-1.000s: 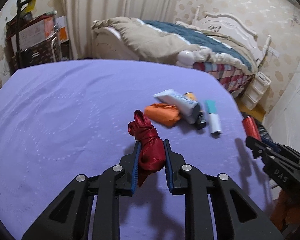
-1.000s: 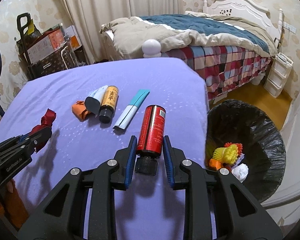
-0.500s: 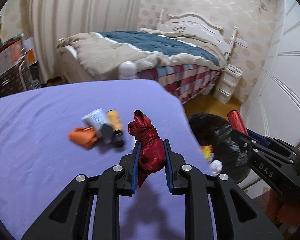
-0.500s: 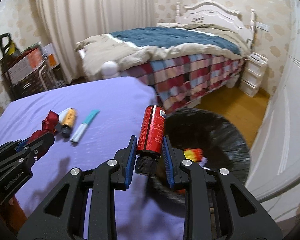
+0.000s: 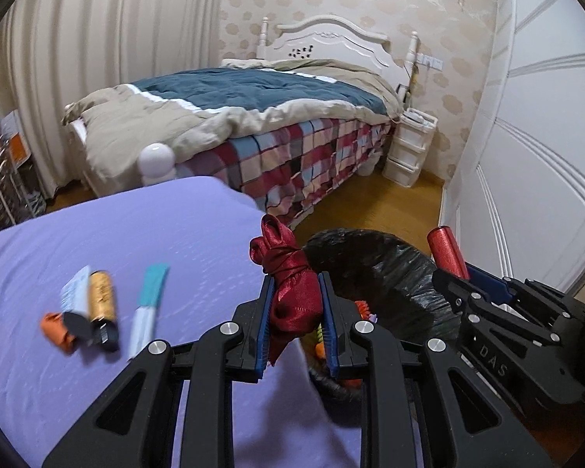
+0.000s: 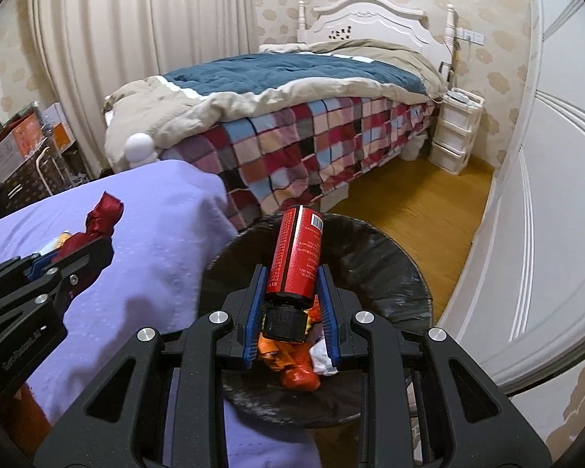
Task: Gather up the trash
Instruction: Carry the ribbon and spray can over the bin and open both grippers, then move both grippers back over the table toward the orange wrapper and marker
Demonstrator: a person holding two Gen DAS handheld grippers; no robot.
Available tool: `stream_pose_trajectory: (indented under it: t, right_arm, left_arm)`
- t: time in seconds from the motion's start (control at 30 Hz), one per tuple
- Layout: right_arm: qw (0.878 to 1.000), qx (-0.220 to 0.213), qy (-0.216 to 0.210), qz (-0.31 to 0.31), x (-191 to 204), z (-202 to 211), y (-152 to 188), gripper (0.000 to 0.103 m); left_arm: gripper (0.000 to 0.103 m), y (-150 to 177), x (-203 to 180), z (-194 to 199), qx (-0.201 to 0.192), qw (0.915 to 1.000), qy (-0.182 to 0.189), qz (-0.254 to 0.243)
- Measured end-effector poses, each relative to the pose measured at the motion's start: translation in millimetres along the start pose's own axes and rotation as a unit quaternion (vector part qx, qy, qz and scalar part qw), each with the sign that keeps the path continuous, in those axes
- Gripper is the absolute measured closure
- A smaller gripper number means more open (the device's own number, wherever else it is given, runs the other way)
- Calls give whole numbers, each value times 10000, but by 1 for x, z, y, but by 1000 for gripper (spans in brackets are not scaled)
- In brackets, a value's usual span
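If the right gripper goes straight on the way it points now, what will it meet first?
Probably the bin. The right gripper, shut on the red bottle, points down into its open mouth, so it would likely reach the trash inside; depth is unclear.

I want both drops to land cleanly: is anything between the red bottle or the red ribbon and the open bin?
Nothing visible. The red bottle is over the bin mouth; the red ribbon is at its rim.
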State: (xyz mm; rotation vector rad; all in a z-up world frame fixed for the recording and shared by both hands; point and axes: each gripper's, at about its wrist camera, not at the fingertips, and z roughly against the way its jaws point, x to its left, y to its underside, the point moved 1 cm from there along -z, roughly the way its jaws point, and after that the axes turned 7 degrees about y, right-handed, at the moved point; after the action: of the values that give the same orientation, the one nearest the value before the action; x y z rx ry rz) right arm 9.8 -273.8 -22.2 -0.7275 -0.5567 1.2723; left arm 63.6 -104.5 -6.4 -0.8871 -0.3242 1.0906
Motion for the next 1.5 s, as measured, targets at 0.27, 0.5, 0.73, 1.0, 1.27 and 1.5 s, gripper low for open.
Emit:
stream_pose_trajectory:
  t: [0.27, 0.5, 0.73, 1.0, 1.27, 1.5]
  right_arm:
    - [9998, 131, 49, -164, -22, -20, -2, 77]
    - [9995, 201, 42, -227, -28, -32, -5, 77]
    - [9991, 146, 99, -393, -36, -33, -6, 57]
    - [9984, 109, 185, -529, -45, -27, -6, 44]
    - [9984, 84, 96, -544, -39, -14, -3, 35]
    - [9992, 135, -126, -345, -7, -5, 2, 35]
  left_arm:
    - [80, -5, -15, -33, 221, 9996, -2, -154]
    - [80, -9, -20, -53, 367, 9991, -46, -222]
    - [48, -7, -20, -58, 391, 9989, -130, -224]
    - [31, -5, -14, -51, 356, 9992, -159, -40]
    - [29, 3, -2, -25, 310, 9988, -379, 85]
    - [29, 21, 27, 12, 269, 9966, -693, 348]
